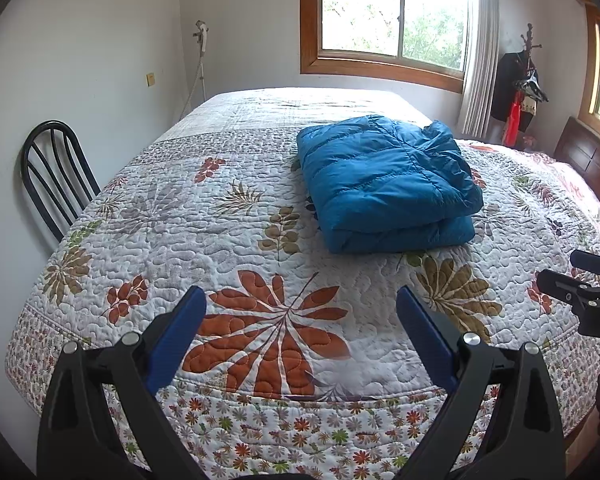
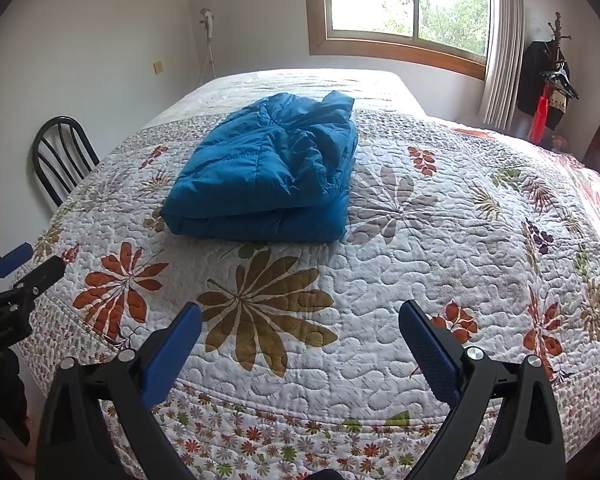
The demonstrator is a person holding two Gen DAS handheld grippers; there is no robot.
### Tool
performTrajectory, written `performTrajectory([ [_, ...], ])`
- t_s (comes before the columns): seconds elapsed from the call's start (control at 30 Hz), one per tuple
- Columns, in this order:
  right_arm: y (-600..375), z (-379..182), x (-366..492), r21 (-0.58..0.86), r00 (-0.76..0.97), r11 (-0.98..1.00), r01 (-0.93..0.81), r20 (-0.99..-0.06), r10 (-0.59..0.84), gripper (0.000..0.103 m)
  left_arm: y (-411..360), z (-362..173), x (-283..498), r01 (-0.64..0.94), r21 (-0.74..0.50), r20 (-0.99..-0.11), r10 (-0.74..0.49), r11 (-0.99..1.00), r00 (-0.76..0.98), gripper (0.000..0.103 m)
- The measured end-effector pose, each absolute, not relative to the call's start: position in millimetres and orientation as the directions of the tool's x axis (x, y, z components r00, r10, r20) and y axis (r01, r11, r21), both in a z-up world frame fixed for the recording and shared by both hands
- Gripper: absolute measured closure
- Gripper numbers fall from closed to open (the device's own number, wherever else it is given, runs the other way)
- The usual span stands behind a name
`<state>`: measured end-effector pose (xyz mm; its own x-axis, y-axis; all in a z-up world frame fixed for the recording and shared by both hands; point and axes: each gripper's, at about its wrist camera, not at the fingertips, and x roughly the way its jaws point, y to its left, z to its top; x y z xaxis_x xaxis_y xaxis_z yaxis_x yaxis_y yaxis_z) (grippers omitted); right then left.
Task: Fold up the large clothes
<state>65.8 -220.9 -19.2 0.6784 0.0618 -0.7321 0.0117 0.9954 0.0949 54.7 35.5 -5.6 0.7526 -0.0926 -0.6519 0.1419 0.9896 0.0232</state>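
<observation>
Jacket (image 1: 386, 184) is sitting mid-bed (image 1: 100, 288), a bit toward the far edge, and looks folded into a chunky stack already. Both claws are wide apart and holding nothing, left claw (image 1: 300, 322) and right claw (image 2: 300, 332) hovering over the near edge, well back from it. If you want it tidier, I'd pinch the loose bunched top layer on its right side and tuck it flat, slowly, puffy stuff springs back. Can't see the jacket's far side or sleeves, so hard to say how neat it really is.
</observation>
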Motion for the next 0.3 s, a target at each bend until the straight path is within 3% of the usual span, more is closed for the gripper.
performTrajectory([
  [0.3,-221.1,-19.9,66.4,0.094,0.678,0.996,0.008,-0.732,0.064,0.004,36.1,-6.1,54.5,0.143,0.022,-0.651,-0.094,0.990,0.753,0.008],
])
